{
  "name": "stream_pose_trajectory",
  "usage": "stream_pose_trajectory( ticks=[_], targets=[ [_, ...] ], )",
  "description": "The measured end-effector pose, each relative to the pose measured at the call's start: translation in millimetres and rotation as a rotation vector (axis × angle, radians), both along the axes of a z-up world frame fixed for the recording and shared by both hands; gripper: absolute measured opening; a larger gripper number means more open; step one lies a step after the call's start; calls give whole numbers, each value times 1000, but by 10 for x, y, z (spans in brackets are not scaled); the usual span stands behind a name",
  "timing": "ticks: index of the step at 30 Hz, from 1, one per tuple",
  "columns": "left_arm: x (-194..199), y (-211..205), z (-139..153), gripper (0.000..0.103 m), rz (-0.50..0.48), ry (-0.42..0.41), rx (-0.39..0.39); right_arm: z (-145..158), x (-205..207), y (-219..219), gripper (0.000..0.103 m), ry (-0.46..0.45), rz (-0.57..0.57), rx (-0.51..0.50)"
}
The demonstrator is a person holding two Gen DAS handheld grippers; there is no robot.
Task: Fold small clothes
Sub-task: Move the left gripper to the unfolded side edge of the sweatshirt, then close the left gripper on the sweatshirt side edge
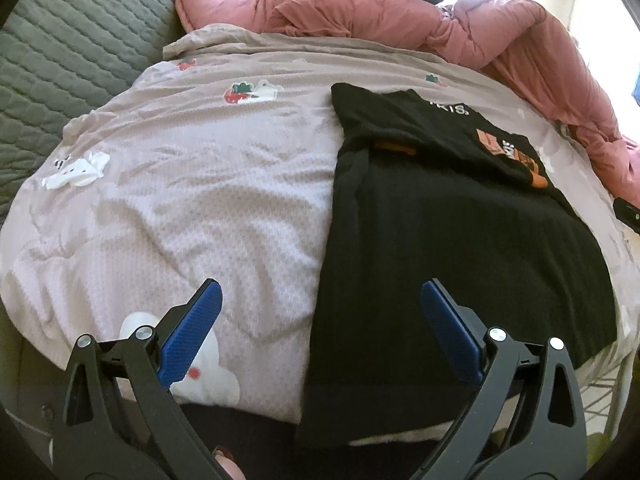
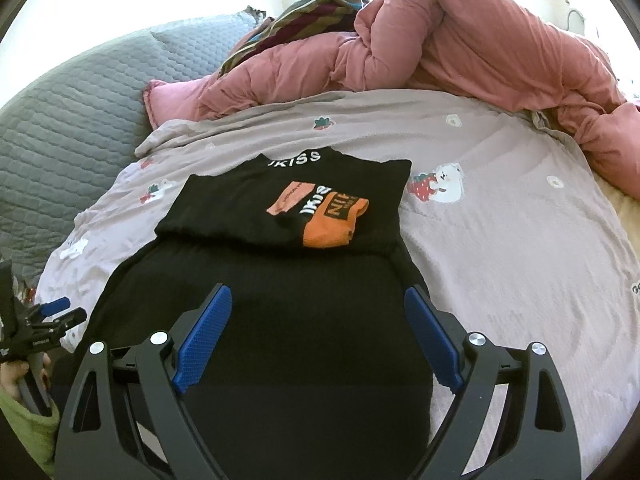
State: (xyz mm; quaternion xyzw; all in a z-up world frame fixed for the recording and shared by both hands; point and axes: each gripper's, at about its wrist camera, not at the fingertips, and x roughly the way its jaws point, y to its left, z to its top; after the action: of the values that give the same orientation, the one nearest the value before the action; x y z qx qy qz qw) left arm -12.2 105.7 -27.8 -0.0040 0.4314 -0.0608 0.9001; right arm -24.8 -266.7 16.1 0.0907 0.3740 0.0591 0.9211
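A black garment (image 2: 280, 320) lies flat on the bed, its near end hanging over the bed's front edge. On its far part sits a folded black piece (image 2: 320, 184) with white letters along its top edge, and on that lies a small orange and black sock (image 2: 328, 220), with a pink tag just beside it.

The left claw (image 1: 320, 312) hovers over the garment's left edge with its jaws wide apart and nothing between them: one blue pad (image 1: 192, 332) is above the bare sheet, the other above the black cloth. The right claw (image 2: 318, 320) hovers over the middle of the garment, jaws likewise wide apart and empty. In the right wrist view the left claw shows at the left edge, held by a hand (image 2: 16, 376) in a green sleeve.

The bed is covered by a pale mauve sheet (image 1: 200, 208), wrinkled, printed with strawberries and white bears. Along its far side lies a bunched pink quilt (image 2: 460, 52), which curls round to the right. On top of the quilt sits a striped cloth (image 2: 304, 12) in teal, olive and maroon. To the left of the sheet is a grey quilted cover (image 1: 80, 40). Bright daylight washes out the wall behind the quilt.
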Motion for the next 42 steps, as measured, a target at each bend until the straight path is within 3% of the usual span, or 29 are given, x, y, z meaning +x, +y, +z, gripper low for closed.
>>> stream_pose_trajectory(
  ticks=[6,17,27,34,37,40,42],
  targets=[
    [-102,0,-15,81,-8,14,-4,-40,-161,31,87,15,29,-12],
    [-183,-32,-140,39,-44,82,-71,-141,-459,92,87,50,72,-28],
    [-194,-45,-325,39,-42,138,-71,-233,-666,118,87,84,114,-57],
    [-192,-43,-366,39,-43,133,-67,-391,-779,-4,87,134,93,-54],
    [-195,-49,-369,35,-39,126,-60,-452,-821,-80,86,158,79,-40],
    [-205,-52,-350,26,-40,119,-61,-511,-861,-177,77,178,64,-15],
    [-205,-53,-346,20,-43,119,-65,-552,-874,-228,64,190,55,0]
  ],
)
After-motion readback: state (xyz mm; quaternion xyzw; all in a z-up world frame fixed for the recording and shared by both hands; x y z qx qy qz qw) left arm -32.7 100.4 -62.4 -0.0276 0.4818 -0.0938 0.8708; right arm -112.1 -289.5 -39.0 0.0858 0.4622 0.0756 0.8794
